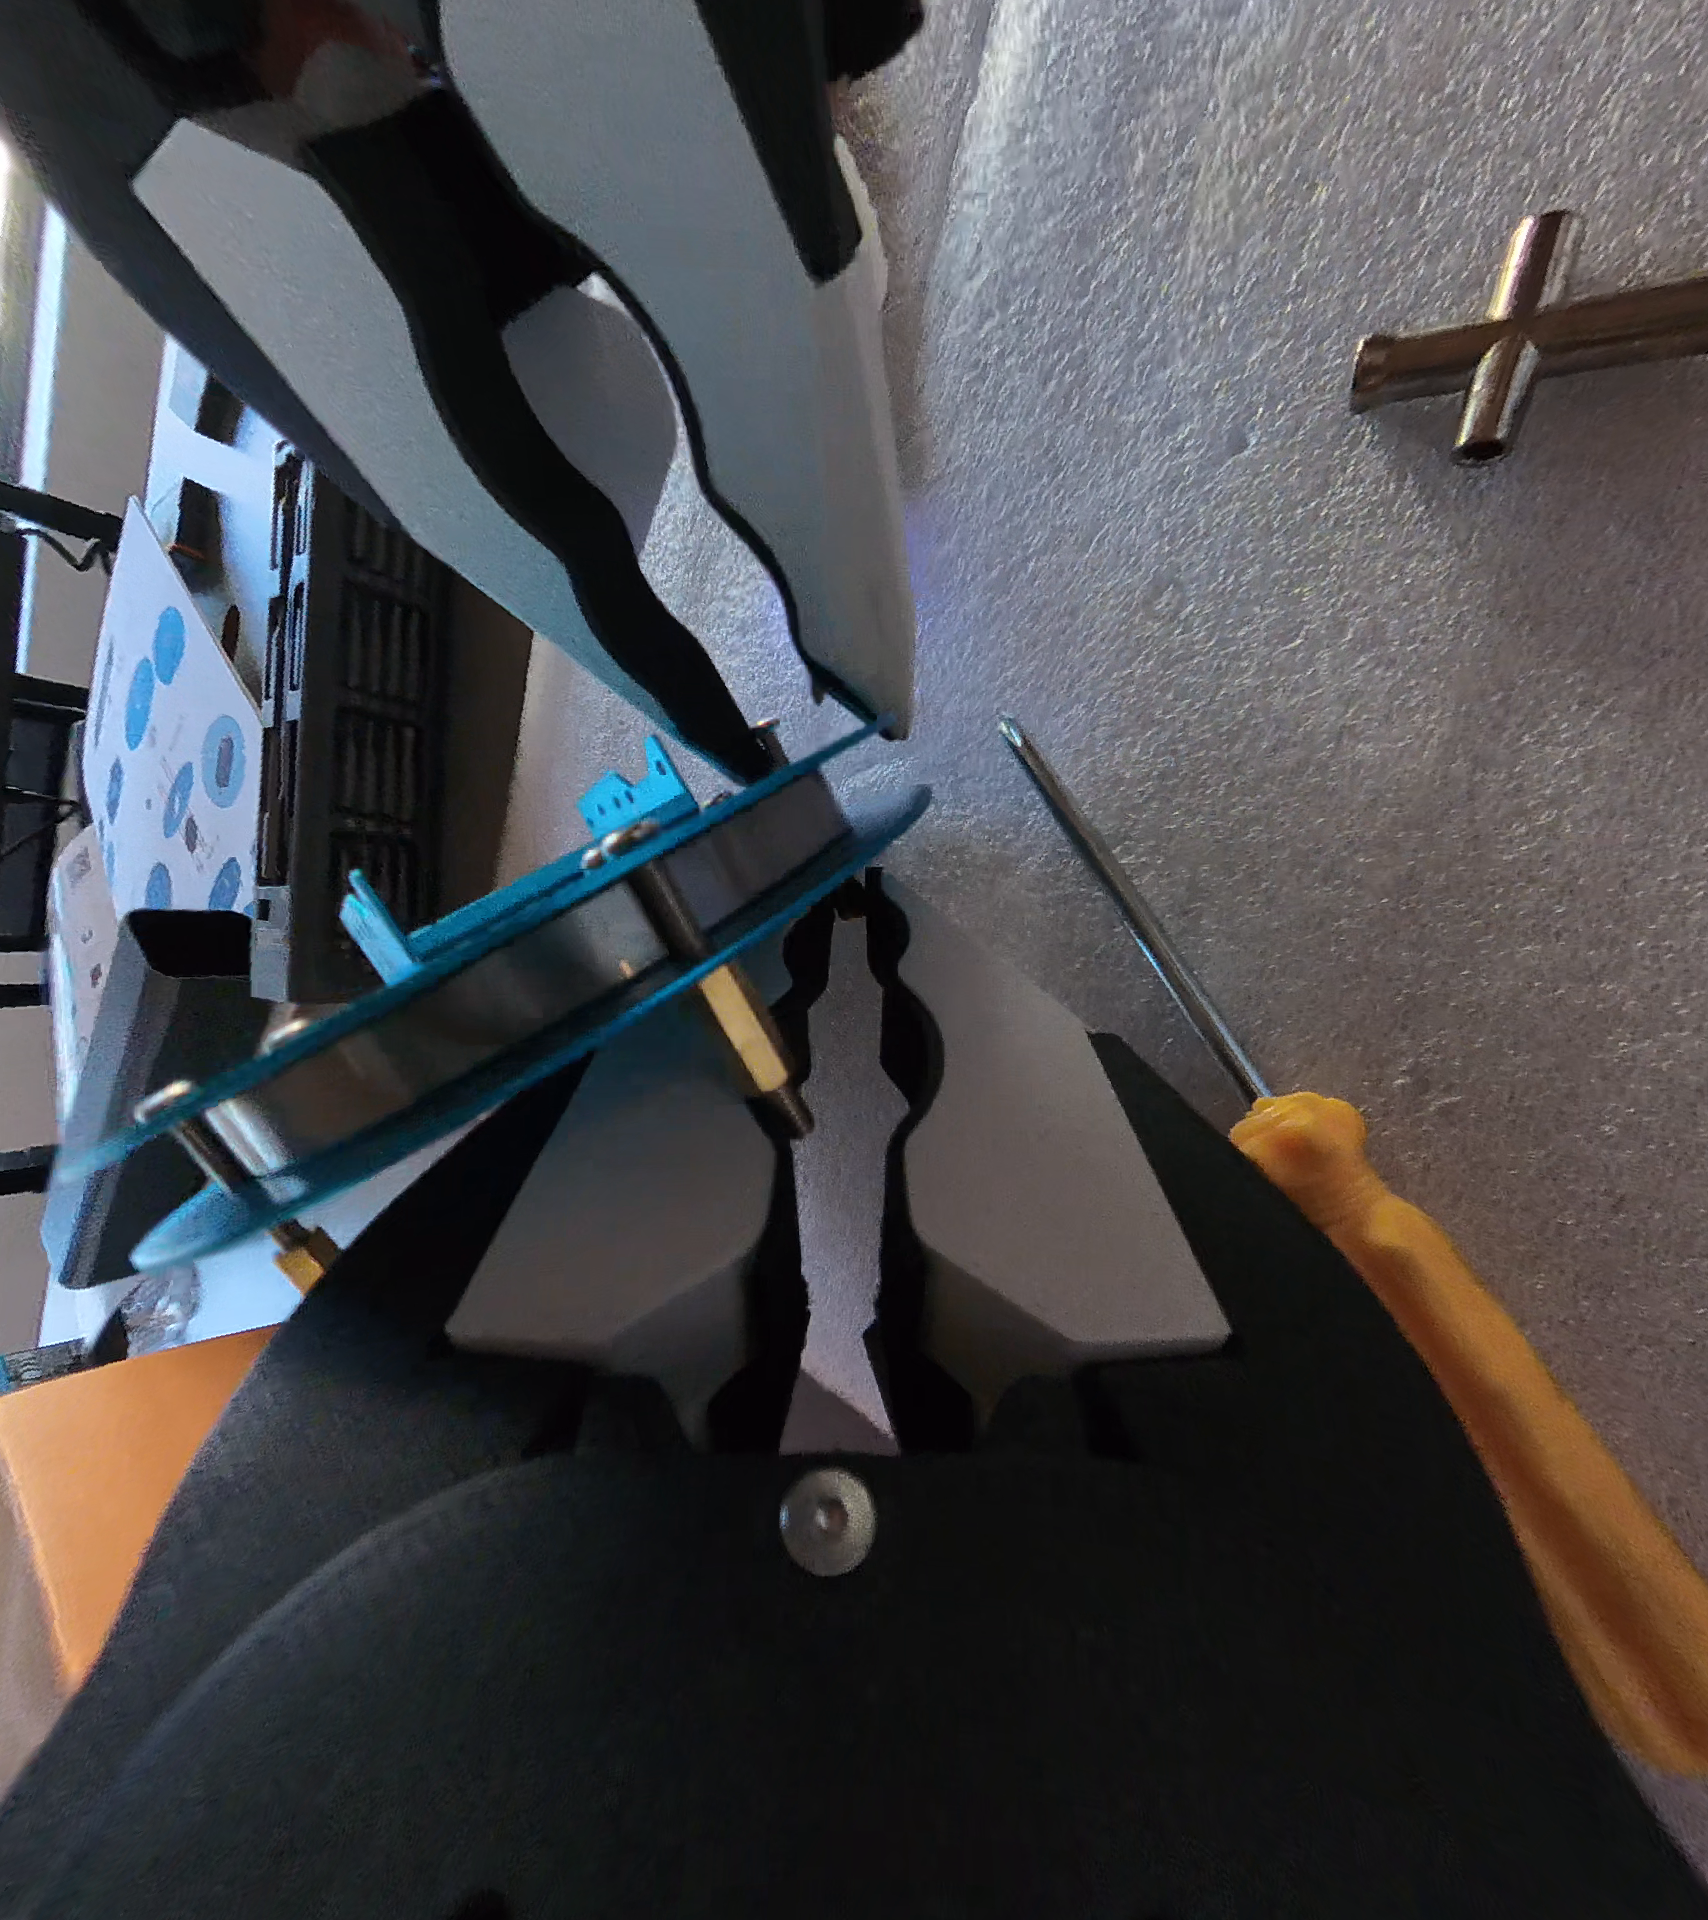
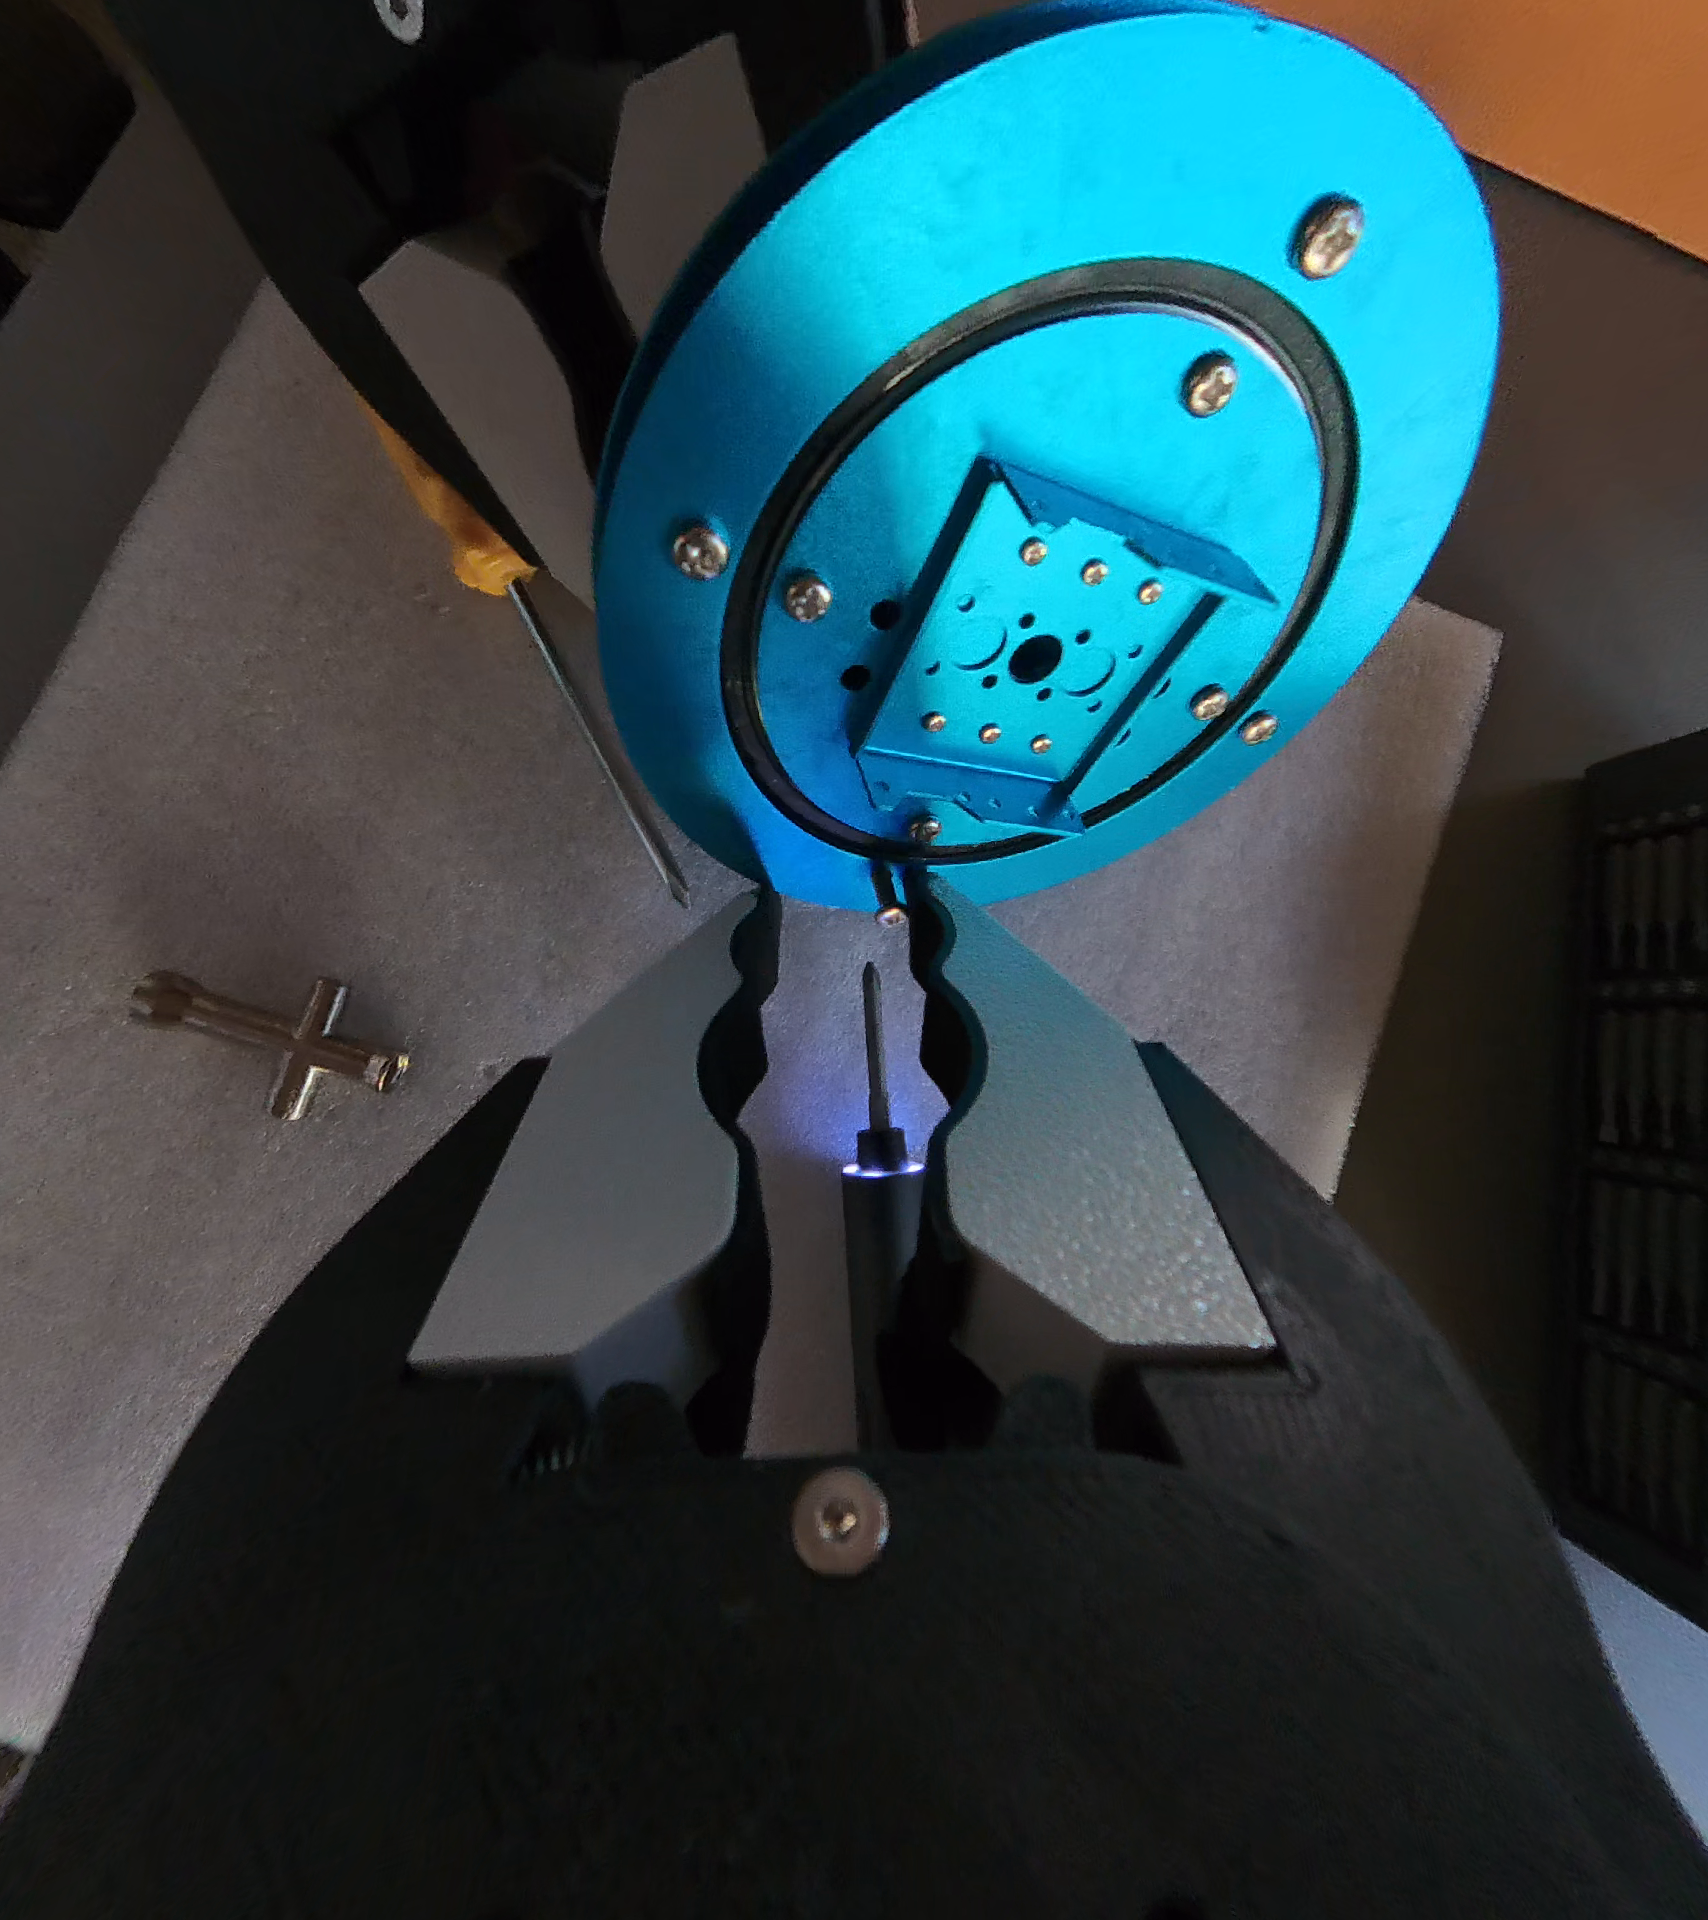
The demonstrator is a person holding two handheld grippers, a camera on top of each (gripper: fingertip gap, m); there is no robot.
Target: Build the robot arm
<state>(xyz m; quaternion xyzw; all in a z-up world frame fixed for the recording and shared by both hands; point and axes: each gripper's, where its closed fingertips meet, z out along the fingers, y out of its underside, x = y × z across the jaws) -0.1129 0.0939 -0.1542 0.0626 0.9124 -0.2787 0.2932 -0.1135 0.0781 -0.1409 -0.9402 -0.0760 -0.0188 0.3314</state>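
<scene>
A blue disc assembly (image 1: 476,997), two round plates joined by standoffs around a black ring, is held tilted above the grey foam mat (image 1: 1401,779). My left gripper (image 1: 845,914) is shut on its edge. In the right wrist view the disc (image 2: 1037,312) faces me with a blue bracket (image 2: 1026,665) screwed at its centre. My right gripper (image 2: 845,904) is shut on a black electric screwdriver (image 2: 881,1236) with a lit ring. Its bit points at a small screw (image 2: 891,915) at the disc's lower rim, just short of it. The right gripper's fingers (image 1: 725,416) reach in from above.
A yellow-handled screwdriver (image 1: 1515,1403) lies on the mat beside my left gripper. A metal cross wrench (image 1: 1515,332) lies farther off on the mat. A black bit case (image 2: 1681,1143) stands at the right. A printed sheet (image 1: 175,748) and an orange surface (image 1: 102,1475) are beyond the mat. The tips of both grippers are at nearly the same place. Between my right fingertips and the metal cross wrench (image 1: 1515,332) there is roughly 9 cm. It turns up in the right wrist view (image 2: 315,1012) as well.
</scene>
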